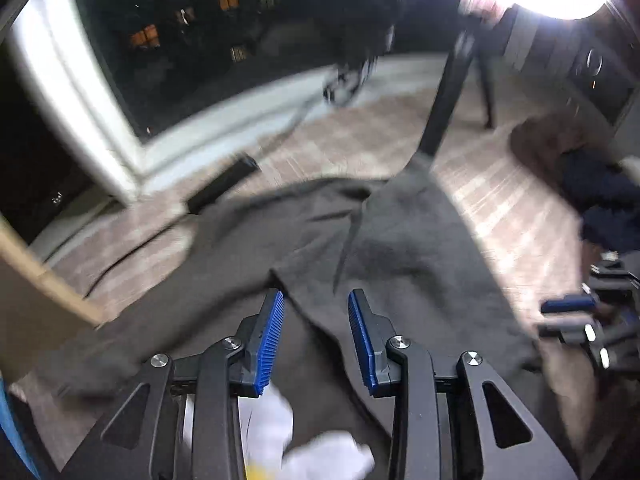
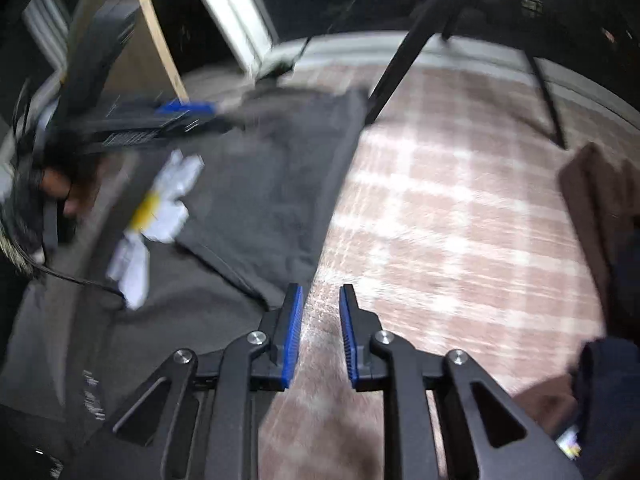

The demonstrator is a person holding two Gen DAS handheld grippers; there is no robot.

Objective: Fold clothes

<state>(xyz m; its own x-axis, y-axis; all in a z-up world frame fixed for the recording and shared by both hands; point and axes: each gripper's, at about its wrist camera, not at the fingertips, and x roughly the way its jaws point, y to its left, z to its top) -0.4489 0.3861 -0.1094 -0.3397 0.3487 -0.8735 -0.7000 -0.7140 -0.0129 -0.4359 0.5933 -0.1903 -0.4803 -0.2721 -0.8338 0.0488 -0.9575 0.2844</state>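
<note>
Both tongs stand with their jaws apart and hold nothing: the left gripper has a moderate gap and hangs over the dark grey garment, while the right gripper has a narrower gap and hangs just past the garment's right edge, over the bare checked bedcover. No cloth is between the blue pads of either one. The garment lies spread on the bedcover, and its long axis seems to run away from the person toward the window, though the motion blur makes the far end hard to read. A folded layer already lies on top of it, with a diagonal edge that runs down toward the right tongs, and a white and yellow print shows beside this flap. From the right tongs the garment is to the left and ahead; from the left tongs it is directly below and ahead. So the left hand is nearer to the middle of the cloth, and the right hand is nearer to the right border and to the corner of the flap. I judge that the next fold turns on this border: the right tongs only need a short move to the left to reach it. A brown folded item and some dark blue cloth rest well apart on the right.
</note>
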